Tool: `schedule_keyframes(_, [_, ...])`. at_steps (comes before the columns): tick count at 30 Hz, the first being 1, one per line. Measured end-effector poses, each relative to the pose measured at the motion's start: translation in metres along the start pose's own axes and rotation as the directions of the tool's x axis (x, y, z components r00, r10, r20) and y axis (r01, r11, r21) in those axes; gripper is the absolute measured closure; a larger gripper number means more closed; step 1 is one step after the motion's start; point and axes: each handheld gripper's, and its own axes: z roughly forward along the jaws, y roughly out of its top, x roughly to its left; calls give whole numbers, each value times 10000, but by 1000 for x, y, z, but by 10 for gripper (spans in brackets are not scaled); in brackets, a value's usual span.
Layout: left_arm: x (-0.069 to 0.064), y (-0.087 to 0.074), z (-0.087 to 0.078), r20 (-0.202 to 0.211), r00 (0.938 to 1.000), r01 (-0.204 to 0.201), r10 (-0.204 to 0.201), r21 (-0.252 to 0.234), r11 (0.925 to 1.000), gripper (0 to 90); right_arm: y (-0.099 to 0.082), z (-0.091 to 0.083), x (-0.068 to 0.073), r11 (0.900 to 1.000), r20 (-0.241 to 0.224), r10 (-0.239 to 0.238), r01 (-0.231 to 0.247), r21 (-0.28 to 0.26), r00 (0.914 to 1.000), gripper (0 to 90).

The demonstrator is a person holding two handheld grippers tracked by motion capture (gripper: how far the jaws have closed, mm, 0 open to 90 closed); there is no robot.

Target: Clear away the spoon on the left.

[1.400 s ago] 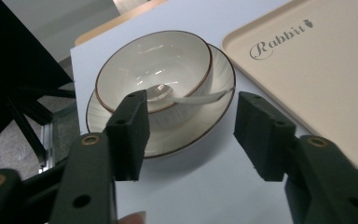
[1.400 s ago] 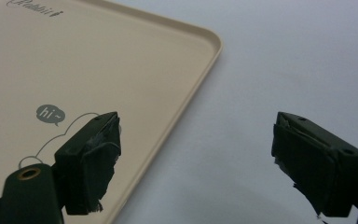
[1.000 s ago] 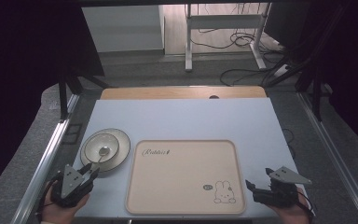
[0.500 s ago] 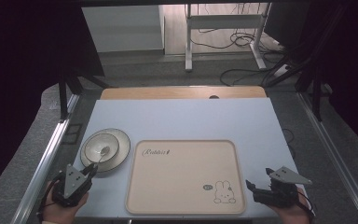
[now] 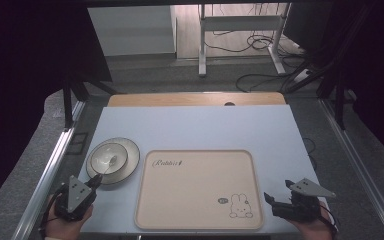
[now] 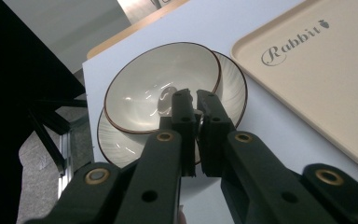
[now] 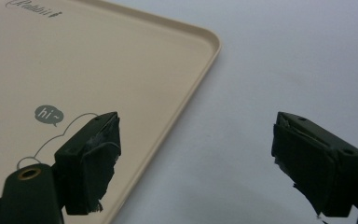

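A cream bowl with a brown rim sits on a ribbed cream plate at the table's near left. My left gripper is at their near edge. In the left gripper view its jaws have just been closing and now stand shut, the tips over the bowl's near rim; I see nothing between them. A beige tray printed with "Rabbit" and a bunny lies in the middle. My right gripper stands open by the tray's near right corner, its jaws empty.
The pale blue tabletop stretches behind the tray, with a wooden strip along its far edge. Metal rails run down both sides. Cables lie on the floor beyond, near a desk frame.
The left gripper's jaws have drawn together. Both hands, the bowl, the plate and the tray stay where they were.
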Motion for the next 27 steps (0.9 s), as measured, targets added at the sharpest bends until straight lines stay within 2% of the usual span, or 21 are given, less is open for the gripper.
schedule_keyframes(12, [1, 1, -1, -5, 10000, 31, -31, -75, 10000, 891, 0, 0, 0, 10000, 24, -34, 35, -36, 10000, 157])
schedule_keyframes(27, [3, 7, -4, 7, 9999, 108, -108, -481, 9988, 894, 0, 0, 0, 10000, 6, -38, 38, -42, 10000, 157])
